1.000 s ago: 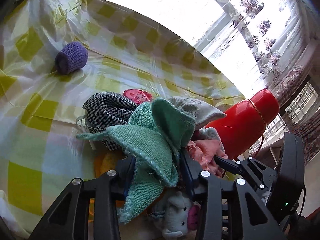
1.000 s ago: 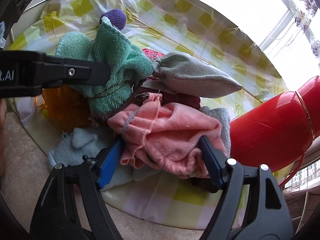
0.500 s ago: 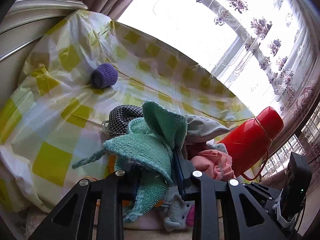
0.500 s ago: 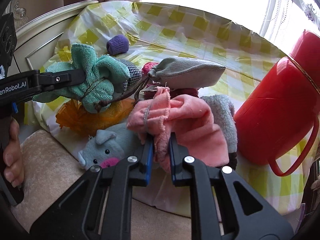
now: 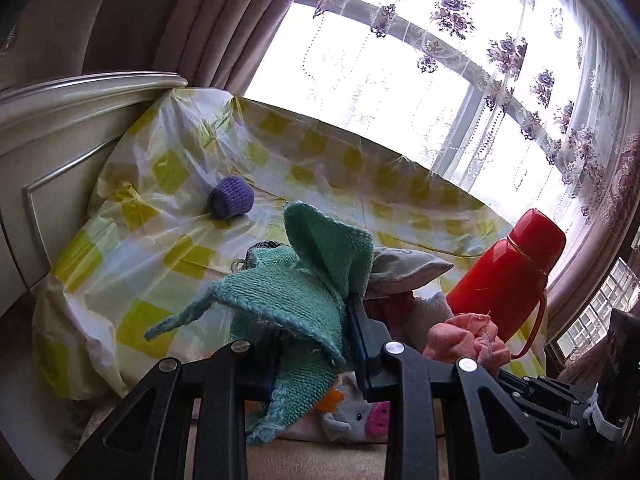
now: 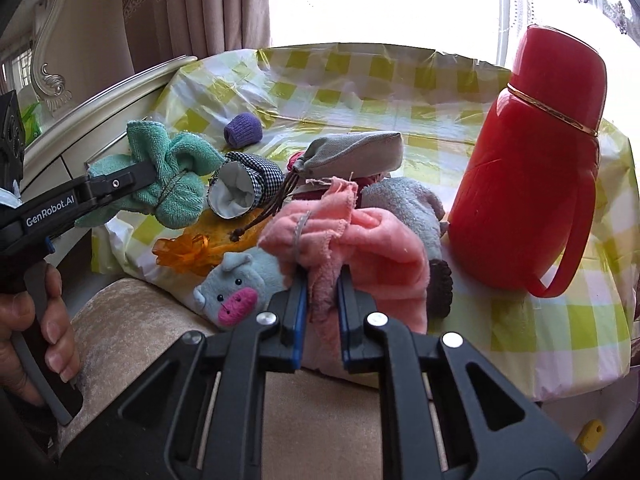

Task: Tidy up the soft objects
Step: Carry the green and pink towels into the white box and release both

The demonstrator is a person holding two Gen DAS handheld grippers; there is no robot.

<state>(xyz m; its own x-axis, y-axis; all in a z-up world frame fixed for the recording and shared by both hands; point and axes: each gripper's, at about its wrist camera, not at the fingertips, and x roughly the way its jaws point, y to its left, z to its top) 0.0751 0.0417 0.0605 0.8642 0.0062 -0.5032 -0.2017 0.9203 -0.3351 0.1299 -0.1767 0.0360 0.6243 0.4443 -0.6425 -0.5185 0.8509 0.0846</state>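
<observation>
My left gripper (image 5: 312, 336) is shut on a green knitted cloth (image 5: 296, 292) and holds it up above the near edge of the table; it also shows in the right wrist view (image 6: 168, 184). My right gripper (image 6: 322, 300) is shut on a pink cloth (image 6: 360, 256), lifted off the pile; the pink cloth also shows in the left wrist view (image 5: 464, 340). Left on the table are a grey pouch (image 6: 356, 152), a checkered pouch (image 6: 244, 188), a grey pig plush (image 6: 236, 284), an orange mesh bag (image 6: 192, 248) and a purple knitted roll (image 6: 242, 130).
A red thermos jug (image 6: 536, 184) stands at the right of the yellow-checked tablecloth (image 6: 560, 332). A cream headboard or cabinet (image 5: 60, 128) borders the left. A beige cushion (image 6: 132, 320) lies under the near edge. Curtains and a window are behind.
Both grippers have pulled back and up from the pile. The right gripper closed on the pink cloth and lifted it; the left kept hold of the green cloth.
</observation>
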